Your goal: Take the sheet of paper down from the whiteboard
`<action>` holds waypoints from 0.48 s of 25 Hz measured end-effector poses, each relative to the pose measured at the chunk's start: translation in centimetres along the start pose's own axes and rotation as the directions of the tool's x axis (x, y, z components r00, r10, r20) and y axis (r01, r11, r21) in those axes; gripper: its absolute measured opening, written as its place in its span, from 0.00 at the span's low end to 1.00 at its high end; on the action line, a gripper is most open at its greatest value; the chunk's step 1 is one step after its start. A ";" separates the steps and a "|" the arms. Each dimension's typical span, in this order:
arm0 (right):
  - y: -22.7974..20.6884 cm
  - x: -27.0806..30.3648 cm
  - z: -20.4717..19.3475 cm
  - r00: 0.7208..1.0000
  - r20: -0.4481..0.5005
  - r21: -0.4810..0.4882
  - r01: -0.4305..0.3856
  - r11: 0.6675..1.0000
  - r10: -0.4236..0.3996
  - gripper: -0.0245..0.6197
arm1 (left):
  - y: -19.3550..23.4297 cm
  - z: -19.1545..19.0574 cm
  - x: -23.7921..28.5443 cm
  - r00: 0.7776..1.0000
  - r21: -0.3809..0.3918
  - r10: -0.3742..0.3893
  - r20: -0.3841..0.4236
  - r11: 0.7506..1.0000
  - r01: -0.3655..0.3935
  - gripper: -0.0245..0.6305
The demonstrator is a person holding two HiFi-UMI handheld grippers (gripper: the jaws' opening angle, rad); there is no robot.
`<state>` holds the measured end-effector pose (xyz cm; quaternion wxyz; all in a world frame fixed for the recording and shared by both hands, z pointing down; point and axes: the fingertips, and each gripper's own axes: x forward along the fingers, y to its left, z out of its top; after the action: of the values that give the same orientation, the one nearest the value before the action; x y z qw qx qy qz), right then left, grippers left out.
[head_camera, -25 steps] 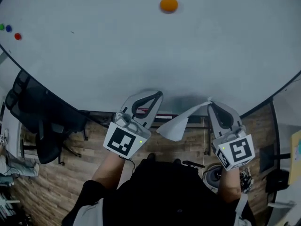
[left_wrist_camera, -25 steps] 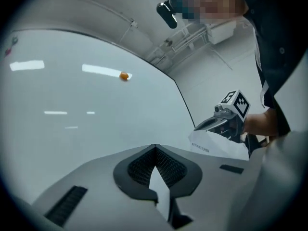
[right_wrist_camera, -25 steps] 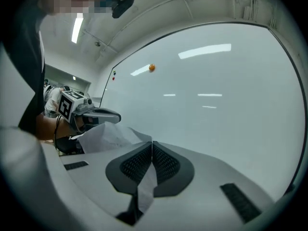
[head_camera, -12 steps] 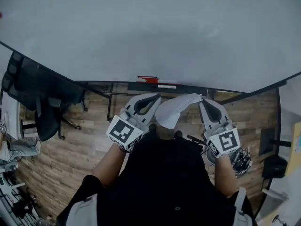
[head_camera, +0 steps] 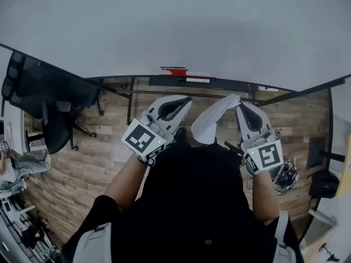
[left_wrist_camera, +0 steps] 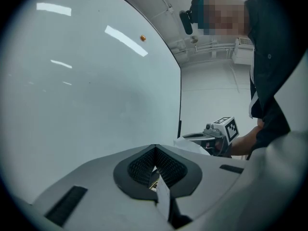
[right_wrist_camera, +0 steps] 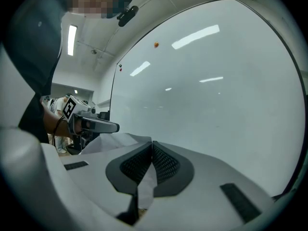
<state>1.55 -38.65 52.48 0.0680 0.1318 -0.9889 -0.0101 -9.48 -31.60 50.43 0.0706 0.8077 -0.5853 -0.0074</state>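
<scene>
Sheet of paper (head_camera: pixel 210 124): off the whiteboard (head_camera: pixel 175 26), edges clenched in left gripper (head_camera: pixel 184 99) and right gripper (head_camera: pixel 244 106). Step: removal apparently done. Next: likely setting it down.

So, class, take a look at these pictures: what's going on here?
A person holds a claw in each hand, and both are shut on one white sheet of paper. The left claw and the right claw each pinch a part of it. The sheet is off the large whiteboard and hangs curved between the claws, in front of the person's body, below the board's lower edge. A small orange round magnet sits high on the board.
</scene>
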 end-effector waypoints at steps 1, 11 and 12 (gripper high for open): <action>0.1 -0.1 -0.2 1.000 -0.005 -0.003 -0.004 1.000 0.004 0.07 | -0.3 0.0 0.1 1.000 0.003 -0.012 0.000 1.000 0.012 0.06; 0.4 0.1 -0.6 1.000 -0.011 -0.011 0.000 1.000 -0.001 0.07 | -1.8 -0.1 0.2 0.997 0.033 -0.081 -0.001 0.996 0.081 0.06; 0.4 0.0 -0.7 1.000 -0.011 -0.014 0.000 1.000 0.000 0.07 | -1.9 -0.2 0.2 0.996 0.031 -0.086 0.001 0.996 0.086 0.06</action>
<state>1.51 -38.29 53.15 0.0742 0.1314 -0.9884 -0.0163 -7.59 -31.23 50.39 0.0571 0.8330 -0.5502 -0.0022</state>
